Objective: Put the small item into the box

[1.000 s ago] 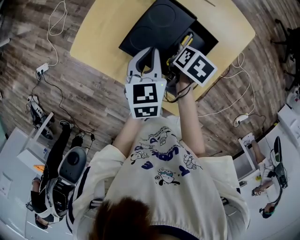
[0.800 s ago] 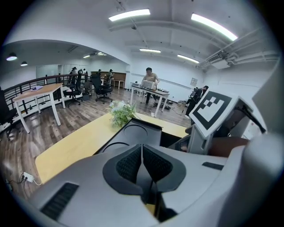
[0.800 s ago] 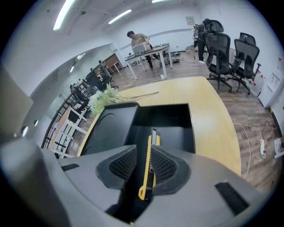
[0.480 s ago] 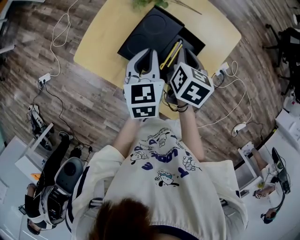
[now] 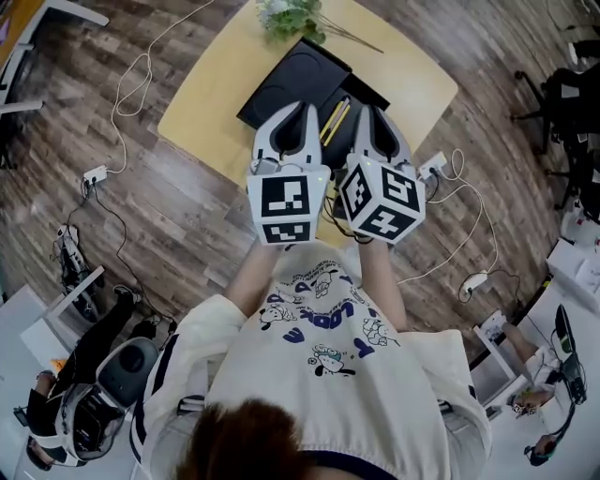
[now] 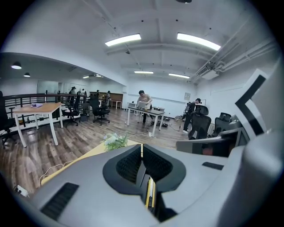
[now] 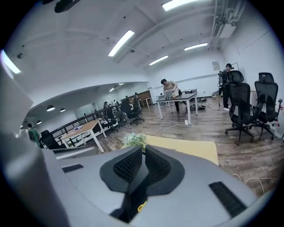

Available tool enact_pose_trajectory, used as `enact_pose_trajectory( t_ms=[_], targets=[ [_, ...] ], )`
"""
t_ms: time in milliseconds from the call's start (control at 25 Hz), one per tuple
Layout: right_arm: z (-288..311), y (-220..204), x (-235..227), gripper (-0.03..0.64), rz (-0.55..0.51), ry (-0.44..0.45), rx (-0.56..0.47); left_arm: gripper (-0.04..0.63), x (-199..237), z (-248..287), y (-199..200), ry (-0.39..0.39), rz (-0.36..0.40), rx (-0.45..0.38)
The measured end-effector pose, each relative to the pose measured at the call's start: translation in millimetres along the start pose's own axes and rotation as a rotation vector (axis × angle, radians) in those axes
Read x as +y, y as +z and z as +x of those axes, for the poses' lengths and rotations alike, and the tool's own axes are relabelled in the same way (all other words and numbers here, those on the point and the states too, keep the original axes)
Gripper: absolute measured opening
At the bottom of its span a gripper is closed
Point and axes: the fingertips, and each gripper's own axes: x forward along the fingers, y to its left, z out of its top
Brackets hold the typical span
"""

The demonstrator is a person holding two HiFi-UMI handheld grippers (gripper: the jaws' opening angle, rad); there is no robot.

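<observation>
A black box [image 5: 364,94] lies open on the yellow table [image 5: 211,103], its lid [image 5: 292,80] flat beside it. A slim yellow item [image 5: 333,119] rests in the box, showing between my two grippers; it also shows below the jaws as a yellow strip [image 6: 150,195]. My left gripper [image 5: 306,108] hangs high above the box, shut with nothing in it; its pads [image 6: 153,163] meet at the tip. My right gripper [image 5: 370,112] is beside it at the same height; its jaws have just been closing and stand shut on nothing [image 7: 143,151].
A green and white plant sprig [image 5: 286,17] lies at the table's far end beyond the box. Cables and a power strip [image 5: 94,175] trail over the wooden floor around the table. Desks, office chairs and people stand far off in the room.
Both grippers have risen away from the box toward the head camera. The right gripper came up out of the box and rolled. The yellow item stays in the box.
</observation>
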Motion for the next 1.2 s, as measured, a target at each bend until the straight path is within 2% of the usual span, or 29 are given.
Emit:
enact_pose_trajectory(
  t_ms=[440, 1200],
  targets=[
    [-38.1, 36.4, 17.4, 0.043, -0.094, 0.094, -0.148, 0.026, -17.2, -30.2, 36.8, 0.02, 0.031, -0.121],
    [-70.5, 58.8, 40.4, 0.043, -0.155, 0.186, -0.268, 0.026, -19.6, -64.0, 64.2, 0.073, 0.068, -0.227]
  ],
)
